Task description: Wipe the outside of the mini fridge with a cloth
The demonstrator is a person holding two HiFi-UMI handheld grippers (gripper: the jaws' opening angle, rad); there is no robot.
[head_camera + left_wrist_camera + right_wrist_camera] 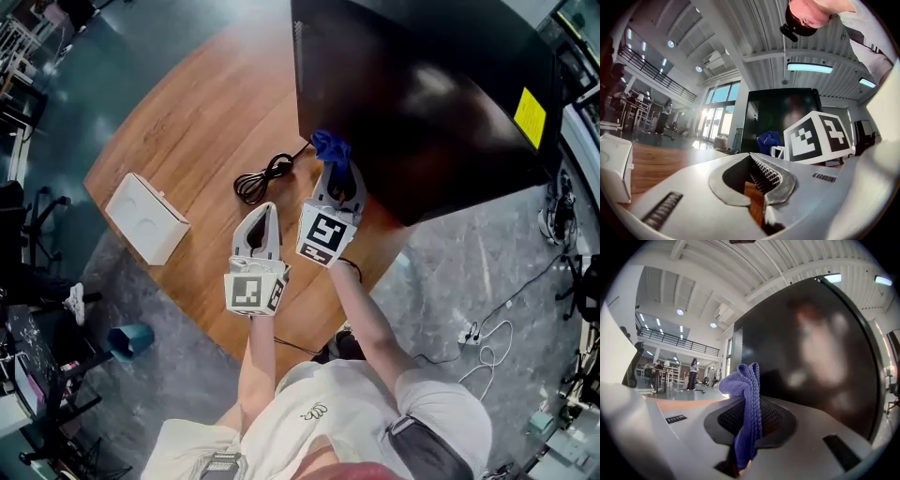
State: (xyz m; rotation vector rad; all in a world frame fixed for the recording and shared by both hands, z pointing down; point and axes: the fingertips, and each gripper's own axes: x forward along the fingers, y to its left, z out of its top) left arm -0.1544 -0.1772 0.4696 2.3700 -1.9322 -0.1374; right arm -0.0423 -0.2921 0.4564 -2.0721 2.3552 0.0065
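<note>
The black mini fridge (422, 103) stands on the round wooden table (197, 122), filling the upper right of the head view. My right gripper (337, 173) is shut on a blue cloth (330, 147), which sits at the fridge's lower front corner. In the right gripper view the cloth (746, 408) hangs pinched between the jaws, with the glossy fridge wall (820, 348) close ahead. My left gripper (262, 217) hovers over the table just left of the right one, shut and holding nothing. In the left gripper view the fridge (780, 115) and the cloth (768, 139) show beyond the closed jaws.
A coiled black power cable (262, 176) lies on the table left of the fridge. A white box (147, 217) sits at the table's left edge. A teal bin (131, 339) stands on the floor, and cables and a power strip (466, 335) lie to the right.
</note>
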